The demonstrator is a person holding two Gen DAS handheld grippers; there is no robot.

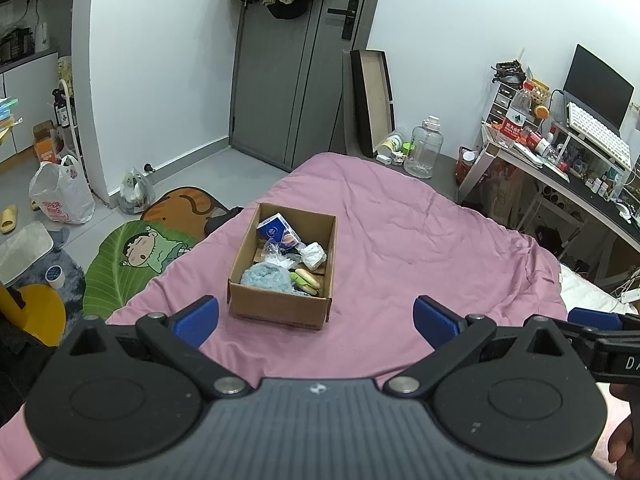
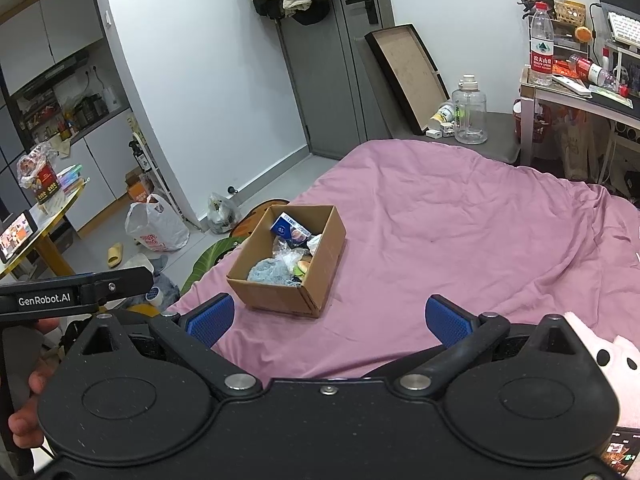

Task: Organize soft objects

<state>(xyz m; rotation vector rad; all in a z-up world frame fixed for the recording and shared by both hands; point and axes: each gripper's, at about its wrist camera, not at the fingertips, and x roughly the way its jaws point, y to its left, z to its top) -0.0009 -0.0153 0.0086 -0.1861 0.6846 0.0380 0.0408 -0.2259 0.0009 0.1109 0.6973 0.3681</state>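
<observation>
An open cardboard box (image 1: 280, 306) sits on the pink bedspread (image 1: 420, 240). It holds a blue fuzzy cloth (image 1: 266, 278), a blue tissue pack (image 1: 276, 230), a white wad (image 1: 313, 255), a plastic bag and a burger-like toy (image 1: 308, 278). The box also shows in the right wrist view (image 2: 276, 294). My left gripper (image 1: 316, 322) is open and empty, held back from the box. My right gripper (image 2: 328, 320) is open and empty, near the box's front right. A pink plush (image 2: 612, 354) lies by the right gripper.
The bed's left edge drops to floor mats (image 1: 136, 256) and bags (image 1: 60, 196). A cluttered desk (image 1: 560, 160) stands to the right, a big water jug (image 1: 424, 148) and a grey door (image 1: 296, 72) beyond the bed. A yellow table (image 2: 44, 216) stands at the left.
</observation>
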